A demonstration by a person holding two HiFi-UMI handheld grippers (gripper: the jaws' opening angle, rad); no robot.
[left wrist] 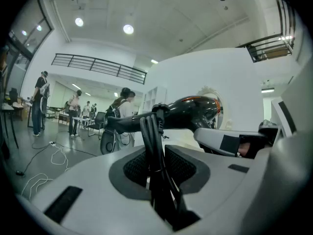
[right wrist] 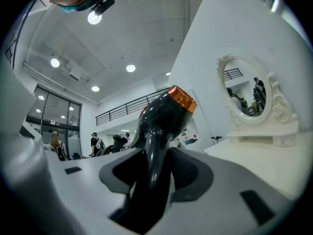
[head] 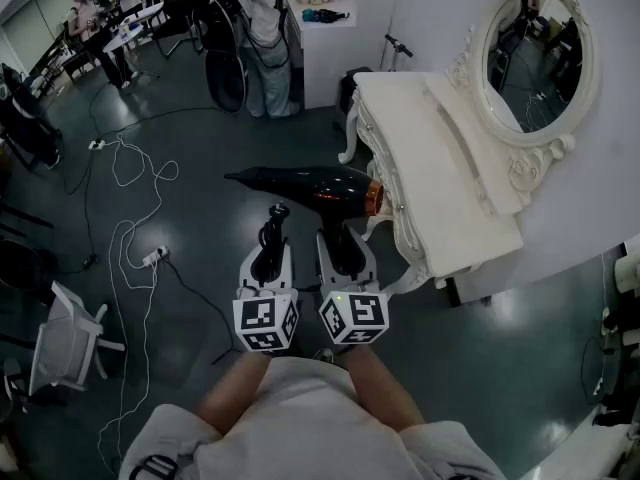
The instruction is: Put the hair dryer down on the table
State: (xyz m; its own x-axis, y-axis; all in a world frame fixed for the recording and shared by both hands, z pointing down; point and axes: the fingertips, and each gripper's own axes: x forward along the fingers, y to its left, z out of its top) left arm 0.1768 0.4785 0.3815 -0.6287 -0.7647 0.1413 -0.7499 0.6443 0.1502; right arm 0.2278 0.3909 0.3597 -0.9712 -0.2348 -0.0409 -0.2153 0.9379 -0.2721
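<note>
Over on the left, white cables (head: 130,183) trail loose across the dark floor (head: 200,118). The left tongs (head: 268,253) are closed on the coiled black cord (head: 273,226), a bundle of loops standing up between the two pads and bound near its top. The only markings I can see are the black-and-white square patterns on the cube (head: 265,323) behind these tongs and on its twin (head: 353,316) alongside.

The hair dryer (head: 320,185) is up in the air over the floor, just left of the white surface (head: 440,188) and not resting on it. It is glossy black, its body lying level, with a narrow nozzle pointing left and a copper-orange band round the wide rear end, which is near the surface's edge. The right tongs (head: 340,248) pinch its black handle, which runs down from the body into the gap between the pads.

Further right, an oval mirror (head: 530,58) in an ornate white frame stands at the back of the surface.
</note>
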